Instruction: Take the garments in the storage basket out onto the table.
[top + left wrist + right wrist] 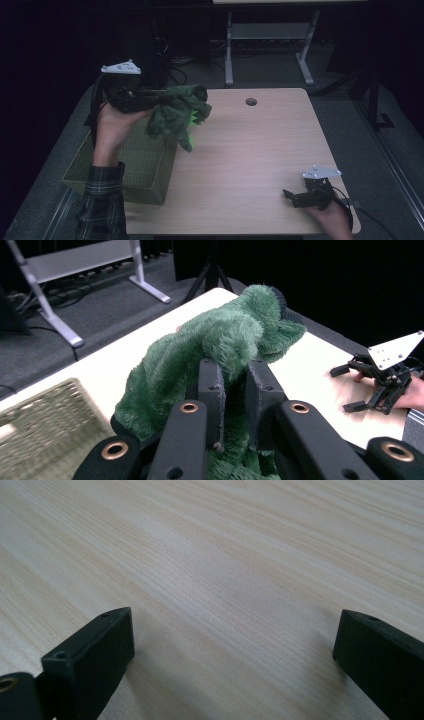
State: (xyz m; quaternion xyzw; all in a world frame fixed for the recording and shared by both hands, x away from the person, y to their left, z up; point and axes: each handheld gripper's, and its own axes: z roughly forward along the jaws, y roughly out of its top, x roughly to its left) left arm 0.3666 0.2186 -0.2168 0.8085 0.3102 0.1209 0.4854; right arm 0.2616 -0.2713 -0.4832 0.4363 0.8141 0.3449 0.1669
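Green plush toy [177, 116]: one, clamped in left gripper [162, 100]; one basket [131, 165].

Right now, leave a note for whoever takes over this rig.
Left tool: shut on the green plush toy, held in the air above the near edge of the woven basket.
Right tool: open, nothing between its jaws, low over the table at the near right corner.
Done: toy gripped and lifted.
Left: probably set the toy down, in the basket or on the table; which is unclear.
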